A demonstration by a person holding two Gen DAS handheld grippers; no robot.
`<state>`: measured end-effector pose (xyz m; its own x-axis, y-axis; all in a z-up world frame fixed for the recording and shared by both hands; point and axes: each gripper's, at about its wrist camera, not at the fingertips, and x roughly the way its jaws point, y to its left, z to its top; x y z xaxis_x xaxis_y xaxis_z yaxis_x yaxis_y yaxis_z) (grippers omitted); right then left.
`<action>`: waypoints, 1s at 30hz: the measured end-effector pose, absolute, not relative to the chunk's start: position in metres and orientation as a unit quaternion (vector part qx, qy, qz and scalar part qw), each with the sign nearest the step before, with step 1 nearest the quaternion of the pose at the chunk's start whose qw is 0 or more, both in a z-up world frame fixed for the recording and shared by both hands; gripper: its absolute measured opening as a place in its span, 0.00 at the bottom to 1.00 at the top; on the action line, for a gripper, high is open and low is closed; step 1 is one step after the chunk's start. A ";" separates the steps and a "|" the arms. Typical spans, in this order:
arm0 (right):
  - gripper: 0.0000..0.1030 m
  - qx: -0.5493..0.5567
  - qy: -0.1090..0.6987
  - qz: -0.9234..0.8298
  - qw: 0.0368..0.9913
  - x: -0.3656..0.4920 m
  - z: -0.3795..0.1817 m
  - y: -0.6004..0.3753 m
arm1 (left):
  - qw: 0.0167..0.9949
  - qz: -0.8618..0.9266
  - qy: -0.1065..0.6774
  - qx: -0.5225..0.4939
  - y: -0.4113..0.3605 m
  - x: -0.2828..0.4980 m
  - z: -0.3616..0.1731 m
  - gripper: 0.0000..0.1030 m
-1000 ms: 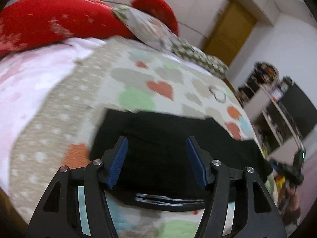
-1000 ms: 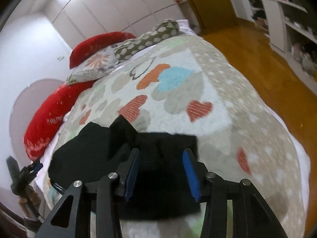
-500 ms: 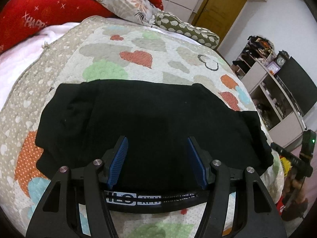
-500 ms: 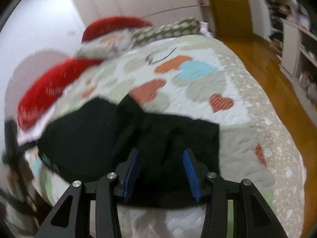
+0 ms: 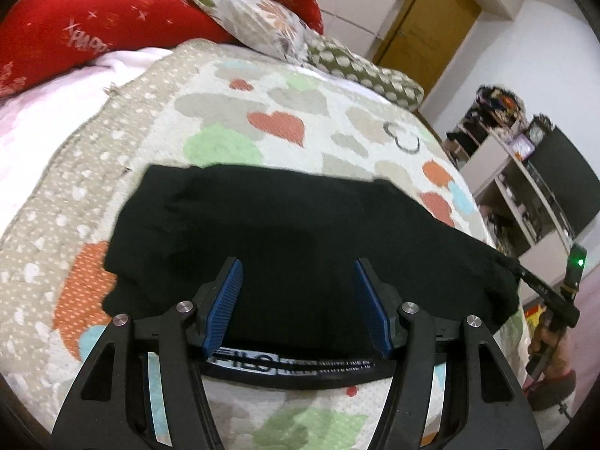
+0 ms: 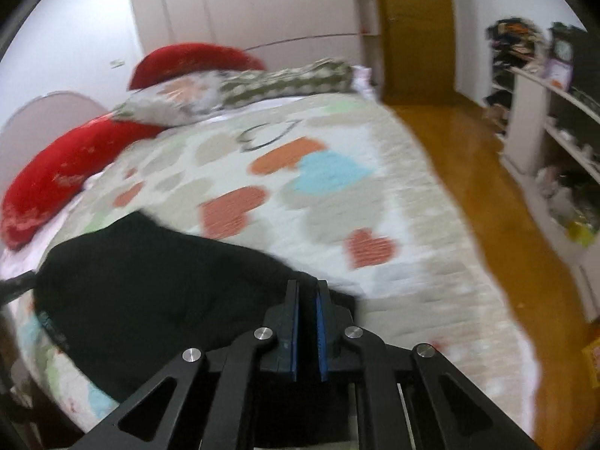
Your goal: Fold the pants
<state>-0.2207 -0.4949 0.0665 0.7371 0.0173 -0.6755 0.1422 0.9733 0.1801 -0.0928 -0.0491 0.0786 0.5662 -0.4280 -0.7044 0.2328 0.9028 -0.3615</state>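
Note:
Black pants (image 5: 285, 232) lie across the heart-patterned quilt (image 5: 262, 123), waistband with white lettering at the near edge. My left gripper (image 5: 296, 292) is open, its blue pads either side of the waist area just above the cloth. In the right wrist view the pants (image 6: 150, 285) stretch to the left. My right gripper (image 6: 306, 300) is shut on the pants' right end, with black cloth pinched between the pads. That gripper shows at the pants' right end in the left wrist view (image 5: 543, 292).
Red pillows (image 5: 93, 33) and patterned pillows (image 5: 262, 26) lie at the bed's head. A white shelf unit (image 6: 555, 142) stands right of the bed across a wooden floor (image 6: 487, 202). A wooden door (image 5: 427, 15) is behind.
My right gripper has closed on the pants' right end; it was open half a second ago. The left gripper stays open over the waist and has shifted slightly.

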 end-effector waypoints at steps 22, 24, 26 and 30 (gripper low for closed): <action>0.48 0.208 0.391 0.163 0.882 -0.267 0.065 -0.433 | 0.834 -0.210 0.484 -0.161 -0.058 -0.130 0.060 0.60; 0.48 0.227 0.404 0.155 0.873 -0.270 0.054 -0.439 | 0.824 -0.202 0.496 -0.187 -0.057 -0.129 0.051 0.60; 0.48 0.241 0.408 0.144 0.868 -0.277 0.046 -0.448 | 0.817 -0.191 0.502 -0.209 -0.056 -0.129 0.044 0.59; 0.48 0.259 0.414 0.123 0.864 -0.280 0.035 -0.467 | 0.809 -0.178 0.500 -0.251 -0.048 -0.132 0.038 0.60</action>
